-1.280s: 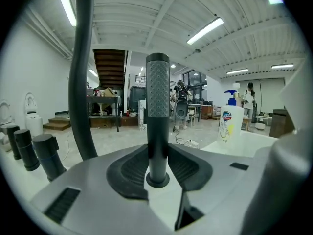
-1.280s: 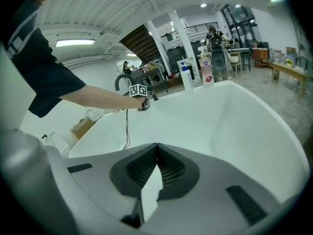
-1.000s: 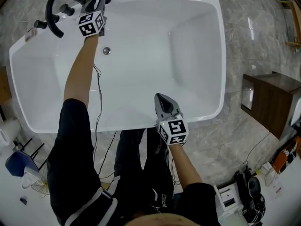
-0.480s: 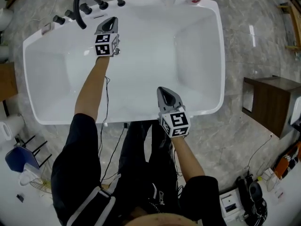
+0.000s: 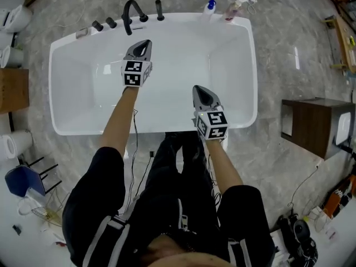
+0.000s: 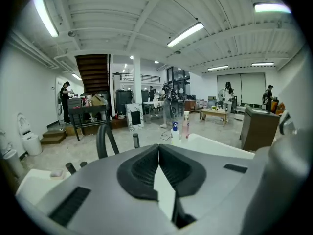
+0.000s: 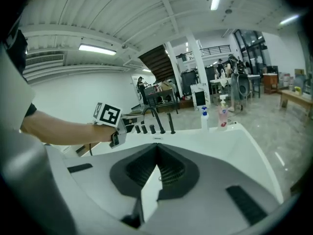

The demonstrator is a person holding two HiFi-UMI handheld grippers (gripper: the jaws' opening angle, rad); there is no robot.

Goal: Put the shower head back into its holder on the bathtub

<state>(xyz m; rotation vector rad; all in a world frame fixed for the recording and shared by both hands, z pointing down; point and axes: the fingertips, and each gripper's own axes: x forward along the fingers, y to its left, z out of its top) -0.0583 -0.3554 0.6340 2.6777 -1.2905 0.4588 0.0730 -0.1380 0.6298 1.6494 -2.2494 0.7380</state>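
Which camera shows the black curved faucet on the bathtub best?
The right gripper view: the faucet stands side-on, its whole arch clear above the tub rim. The head view shows it foreshortened from above; the left gripper view has it nearer, but the left gripper hides its base.

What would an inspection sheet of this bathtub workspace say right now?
Surface: white glossy bathtub, no loose items inside.
Job's things: black shower head upright in its holder on the far rim, beside black arched faucet.
Clutter: blue-capped white bottle and pink bottle on the rim.
Grippers: left gripper just closed, empty; right gripper shut, empty.
Cables: black cable hanging from the left forearm.
Surroundings: grey marble floor, brown wooden cabinet.
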